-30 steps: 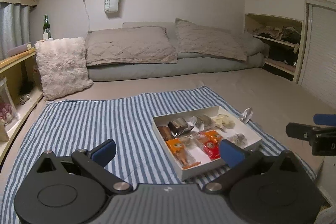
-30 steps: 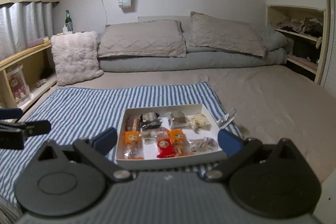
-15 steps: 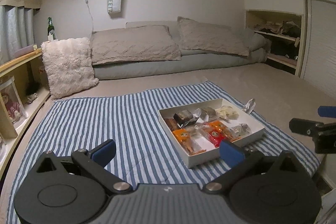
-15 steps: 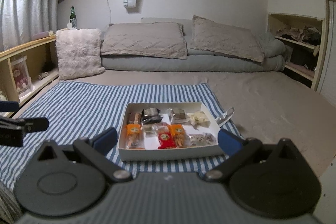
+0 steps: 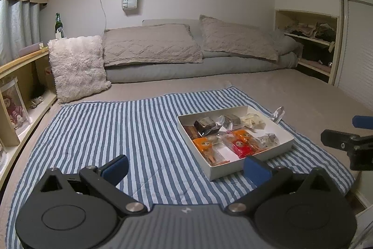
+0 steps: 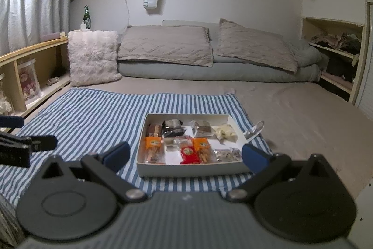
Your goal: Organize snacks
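With both the left claw [image 5: 185, 166] and the right claw [image 6: 185, 155] hanging wide and empty near the white box [image 6: 186, 168] of snacks [image 6: 188, 152] on the striped blanket [image 5: 116, 132], descending slowly onto one packet looks wisest.

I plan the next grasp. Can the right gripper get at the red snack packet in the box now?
Probably yes: the right gripper is open, the red packet lies uncovered in the lidless box.

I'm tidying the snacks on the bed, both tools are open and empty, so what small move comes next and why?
Probably bring the right tool forward and down toward the white box. It faces the box squarely, jaws wide, and one clear wrapper lies outside on the striped blanket beside the box's right wall.
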Tool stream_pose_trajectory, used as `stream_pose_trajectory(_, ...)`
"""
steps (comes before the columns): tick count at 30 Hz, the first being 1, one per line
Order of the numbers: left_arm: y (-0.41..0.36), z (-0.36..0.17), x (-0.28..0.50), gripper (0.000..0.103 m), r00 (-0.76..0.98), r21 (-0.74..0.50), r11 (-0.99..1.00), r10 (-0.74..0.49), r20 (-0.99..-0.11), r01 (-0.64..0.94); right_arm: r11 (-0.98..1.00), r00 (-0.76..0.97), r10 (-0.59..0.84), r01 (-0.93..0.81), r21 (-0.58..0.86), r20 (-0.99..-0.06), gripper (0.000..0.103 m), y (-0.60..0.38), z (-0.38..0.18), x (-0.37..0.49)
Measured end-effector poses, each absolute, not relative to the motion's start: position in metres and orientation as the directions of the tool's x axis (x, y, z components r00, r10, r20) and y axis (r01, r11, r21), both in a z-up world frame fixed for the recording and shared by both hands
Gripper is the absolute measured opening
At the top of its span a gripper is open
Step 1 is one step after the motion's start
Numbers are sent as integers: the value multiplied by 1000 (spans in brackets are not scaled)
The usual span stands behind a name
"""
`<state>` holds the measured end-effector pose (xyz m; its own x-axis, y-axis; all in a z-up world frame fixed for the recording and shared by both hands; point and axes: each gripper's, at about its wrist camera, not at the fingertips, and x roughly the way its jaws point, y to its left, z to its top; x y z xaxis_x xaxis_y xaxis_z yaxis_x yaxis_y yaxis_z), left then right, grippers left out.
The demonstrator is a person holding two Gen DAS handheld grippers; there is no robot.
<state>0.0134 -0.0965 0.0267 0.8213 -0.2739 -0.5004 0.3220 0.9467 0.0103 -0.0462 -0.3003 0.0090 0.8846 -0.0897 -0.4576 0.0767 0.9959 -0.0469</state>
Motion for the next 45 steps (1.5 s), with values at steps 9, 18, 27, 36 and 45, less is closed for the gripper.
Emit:
stream_pose_trajectory(9,-96,27,13,103,821,8,947,-273,-502,320,997,885,-82,67,-49,-459,103,-306,8,-45)
stream_pose_trajectory(18,-99,29,12,103,821,9,946,-276,-499,324,998,887,-64,44,-54,-457,103,-313,8,-43)
stream_pose_trajectory(27,-100,29,12,103,821,8,946,-278,-498,325,998,887,-59,37,-57,-458,103,-318,7,-41)
stream_pose_trajectory(36,-100,28,12,103,821,9,946,-276,-499,323,998,886,-60,37,-58,-460,103,-319,7,-41)
stream_pose_trajectory(45,-100,28,12,103,822,9,946,-276,-499,323,998,886,-60,38,-58,-459,103,-319,7,-41)
